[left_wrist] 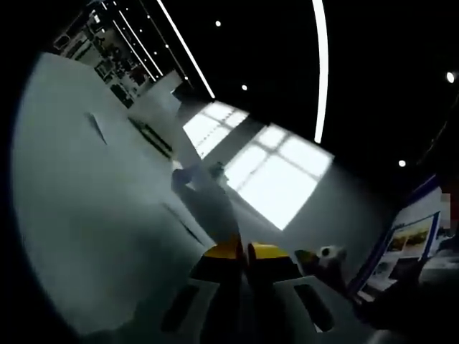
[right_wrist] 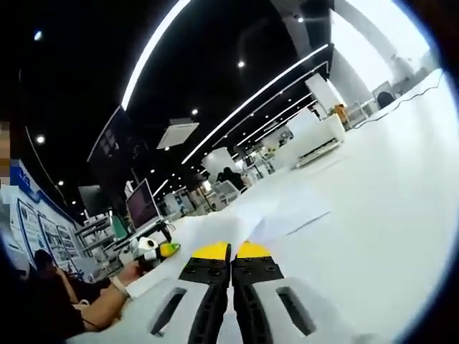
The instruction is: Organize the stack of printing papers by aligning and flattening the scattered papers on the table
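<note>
While both views tilt steeply, two closed grippers point over a white desk [right_wrist: 387,186].

In the right gripper view, the right gripper [right_wrist: 232,251] has its yellow-tipped jaws pressed together, empty, just short of loose papers [right_wrist: 251,218] fanned on the desk. In the left gripper view, the left gripper [left_wrist: 246,251] is likewise clenched on nothing. A person's hand [right_wrist: 129,276] holds the other gripper at left.

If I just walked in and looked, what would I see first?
Probably the yellow-tipped right claw at the bottom of the right gripper view, shut, with white papers spread just ahead of it on the white table. In the left gripper view, bright window light lies across the surface, beyond the shut left claw. Long ceiling lights glow above.
</note>
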`<state>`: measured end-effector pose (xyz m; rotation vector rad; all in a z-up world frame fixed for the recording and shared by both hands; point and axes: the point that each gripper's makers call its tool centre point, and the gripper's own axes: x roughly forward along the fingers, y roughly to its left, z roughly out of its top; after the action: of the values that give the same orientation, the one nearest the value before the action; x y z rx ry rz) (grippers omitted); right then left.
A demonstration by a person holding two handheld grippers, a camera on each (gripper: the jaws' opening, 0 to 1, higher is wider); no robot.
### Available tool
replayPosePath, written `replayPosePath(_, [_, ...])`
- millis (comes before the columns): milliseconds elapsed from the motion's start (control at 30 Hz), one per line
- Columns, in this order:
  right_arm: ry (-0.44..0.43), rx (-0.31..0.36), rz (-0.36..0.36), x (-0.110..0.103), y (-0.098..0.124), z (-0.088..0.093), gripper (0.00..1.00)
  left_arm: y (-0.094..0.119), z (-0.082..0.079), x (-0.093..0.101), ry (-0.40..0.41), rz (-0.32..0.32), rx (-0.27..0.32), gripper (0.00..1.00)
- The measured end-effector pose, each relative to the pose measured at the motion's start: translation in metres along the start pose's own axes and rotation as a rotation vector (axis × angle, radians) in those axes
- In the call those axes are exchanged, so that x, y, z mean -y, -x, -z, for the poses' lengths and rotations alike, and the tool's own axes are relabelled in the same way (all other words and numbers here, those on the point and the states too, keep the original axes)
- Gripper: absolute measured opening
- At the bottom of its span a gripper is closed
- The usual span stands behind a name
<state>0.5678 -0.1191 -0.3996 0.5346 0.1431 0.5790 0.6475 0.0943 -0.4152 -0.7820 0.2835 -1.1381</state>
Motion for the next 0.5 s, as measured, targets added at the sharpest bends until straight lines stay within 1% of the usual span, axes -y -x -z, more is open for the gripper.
replayPosePath(167, [0.004,-0.032,0.030,0.011,-0.002,0.012,0.00,0.000,0.002,0.003,0.005,0.003,0.001,0.10])
replayPosePath(200, [-0.015,-0.043,0.050,0.016,-0.002,0.015,0.00,0.000,0.002,0.004,0.006,0.005,0.001,0.10])
replayPosePath(333, [-0.060,-0.073,0.081,0.024,-0.002,0.023,0.00,0.000,0.002,0.005,0.007,0.005,0.001,0.09])
replayPosePath(433, [-0.062,-0.072,0.075,0.023,-0.001,0.023,0.00,0.000,0.002,0.004,0.001,0.004,0.000,0.08])
replayPosePath(500, [-0.057,-0.083,0.086,0.025,-0.001,0.024,0.00,0.000,0.002,0.004,-0.003,0.004,0.000,0.08])
